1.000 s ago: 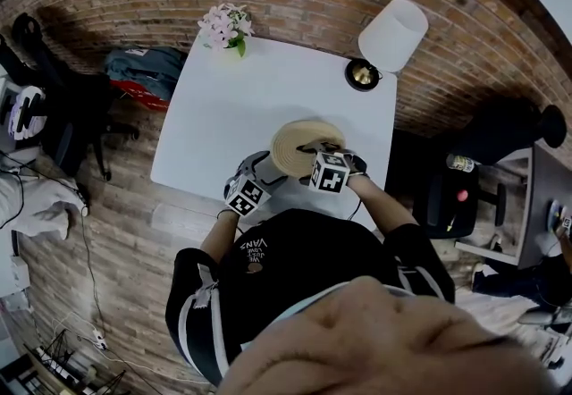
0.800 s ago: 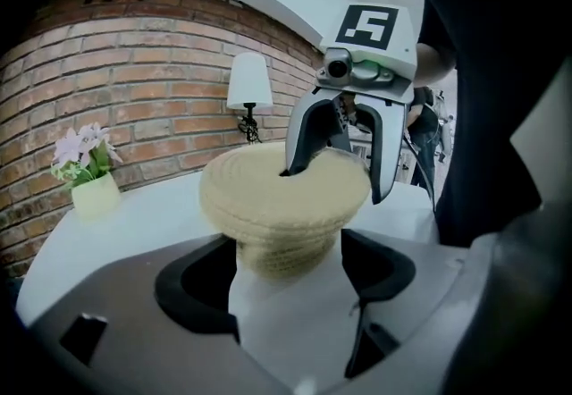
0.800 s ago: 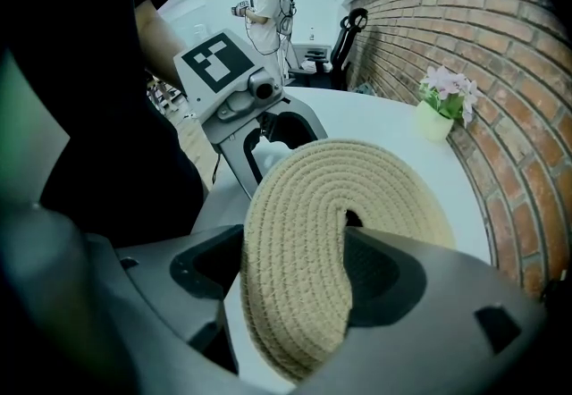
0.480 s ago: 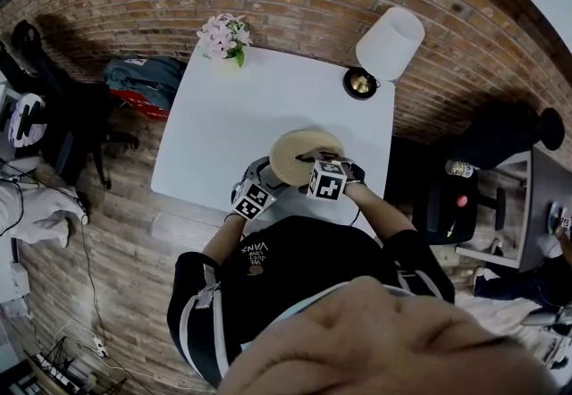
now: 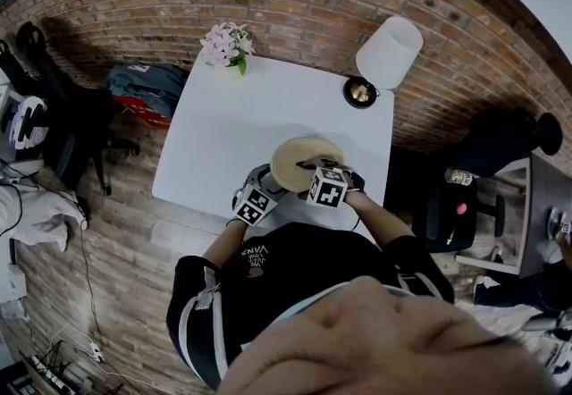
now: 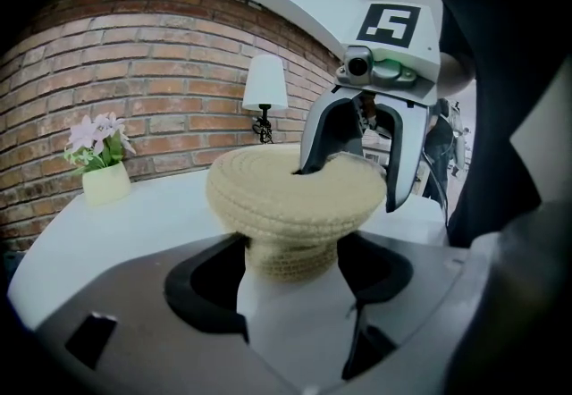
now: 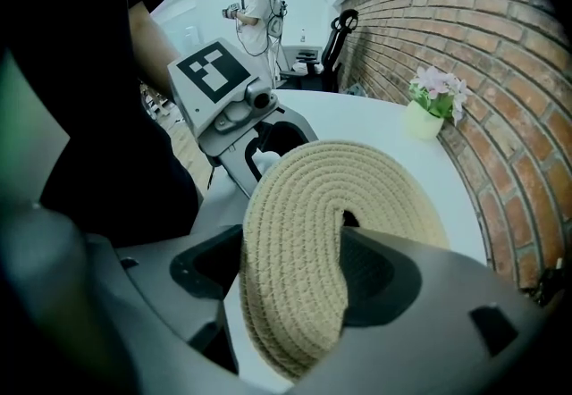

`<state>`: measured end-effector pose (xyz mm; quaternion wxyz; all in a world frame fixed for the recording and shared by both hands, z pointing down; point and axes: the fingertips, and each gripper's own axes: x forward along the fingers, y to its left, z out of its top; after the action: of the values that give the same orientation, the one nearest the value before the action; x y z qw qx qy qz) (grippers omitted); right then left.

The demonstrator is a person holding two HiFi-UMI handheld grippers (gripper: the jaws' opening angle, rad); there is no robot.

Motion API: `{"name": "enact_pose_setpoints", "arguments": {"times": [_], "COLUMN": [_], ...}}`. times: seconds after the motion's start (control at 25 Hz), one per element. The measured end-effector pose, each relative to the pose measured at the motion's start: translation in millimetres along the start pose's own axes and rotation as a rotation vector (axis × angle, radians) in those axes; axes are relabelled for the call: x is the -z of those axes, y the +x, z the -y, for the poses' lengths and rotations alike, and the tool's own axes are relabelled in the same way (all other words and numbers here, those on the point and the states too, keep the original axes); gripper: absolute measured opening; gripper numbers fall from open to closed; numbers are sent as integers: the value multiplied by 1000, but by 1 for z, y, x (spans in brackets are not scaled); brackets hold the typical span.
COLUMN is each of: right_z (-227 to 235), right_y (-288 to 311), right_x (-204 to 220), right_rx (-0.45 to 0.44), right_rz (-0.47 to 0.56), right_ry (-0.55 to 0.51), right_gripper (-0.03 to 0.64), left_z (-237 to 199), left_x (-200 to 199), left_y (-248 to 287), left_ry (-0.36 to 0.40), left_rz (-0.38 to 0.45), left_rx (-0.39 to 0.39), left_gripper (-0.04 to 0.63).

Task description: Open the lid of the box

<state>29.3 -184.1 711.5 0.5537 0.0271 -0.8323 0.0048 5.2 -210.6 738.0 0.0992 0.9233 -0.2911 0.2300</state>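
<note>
A round woven rope box (image 5: 288, 168) stands near the table's front edge. Its narrow body (image 6: 290, 255) fills the gap of my left gripper (image 6: 290, 281), whose jaws are closing and touch it on both sides. The wider lid (image 6: 277, 192) sits on top, a little tilted. My right gripper (image 6: 347, 189) comes from the opposite side and is shut on the lid's rim, one finger on top and the other outside the edge. In the right gripper view the lid (image 7: 357, 188) runs between the jaws of the right gripper (image 7: 295, 277), with the left gripper (image 7: 259, 156) behind it.
The white table (image 5: 232, 134) stands against a brick wall. A pot of pink flowers (image 5: 226, 46) is at its far left corner and a white-shaded lamp (image 5: 386, 52) at its far right. Chairs and bags lie on the floor to the left.
Only the head view has shifted slightly. Both grippers stay at the box as before.
</note>
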Motion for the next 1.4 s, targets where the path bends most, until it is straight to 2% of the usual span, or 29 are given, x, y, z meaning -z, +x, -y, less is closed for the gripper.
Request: {"name": "enact_pose_setpoints", "arguments": {"times": [0.52,0.76,1.0,1.4], "right_z": [10,18,24,40], "right_y": [-22,-32,-44,-74], "right_x": [-10,-16,-18,-17], "right_rx": [68,113,148,255], "right_rz": [95,185,274,456], "right_ry": [97,162,263,434], "right_gripper": [321,321,321,321], "left_z": [-1,-2,-8,-21], "left_x": [0,-2,-6,-12], "left_y": [-2,-6,-17,-55], "left_ry": [10,-2,-12,-73], "left_rz": [-9,1,14,47], "left_rx": [9,0,-31,-123], "left_gripper": [330,330,330,330]}}
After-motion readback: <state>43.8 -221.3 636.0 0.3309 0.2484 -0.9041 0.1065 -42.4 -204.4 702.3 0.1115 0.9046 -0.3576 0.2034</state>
